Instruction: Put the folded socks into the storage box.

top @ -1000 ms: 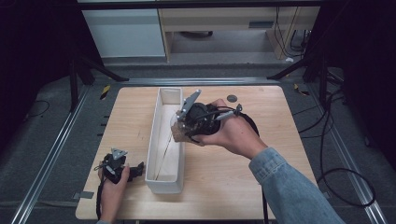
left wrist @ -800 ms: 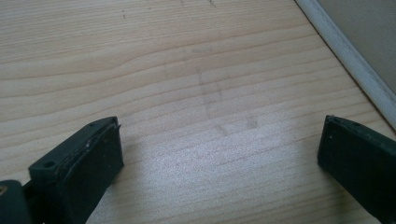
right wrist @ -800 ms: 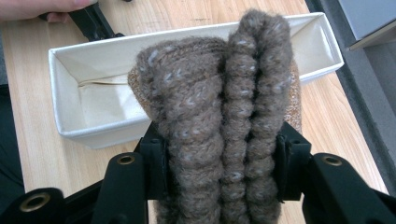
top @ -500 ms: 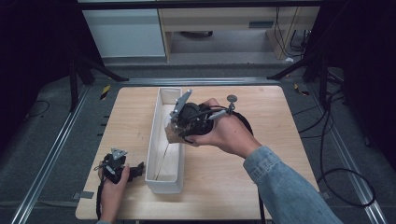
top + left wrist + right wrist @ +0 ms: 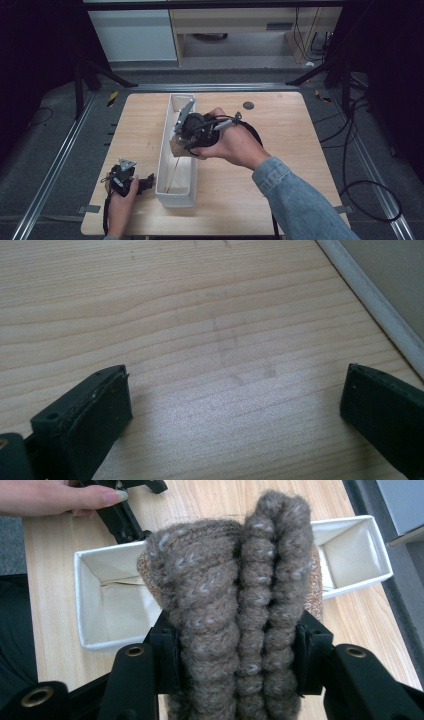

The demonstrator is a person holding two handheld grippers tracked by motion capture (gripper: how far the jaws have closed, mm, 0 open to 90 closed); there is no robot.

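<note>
Brown knitted bundle [image 5: 235, 595] clamped in right gripper [image 5: 235, 665] above white bin [image 5: 90, 605]

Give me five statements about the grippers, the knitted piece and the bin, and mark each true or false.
1. The right gripper is shut on the brown knitted piece. True.
2. The knitted piece lies flat on the bin's floor. False: it is held above the white bin.
3. The left gripper has its jaws apart with nothing between them. True.
4. The left gripper is inside the bin. False: in the high view it rests on the wooden table, to the left of the bin.
5. The bin is round. False: it is long and rectangular.
</note>
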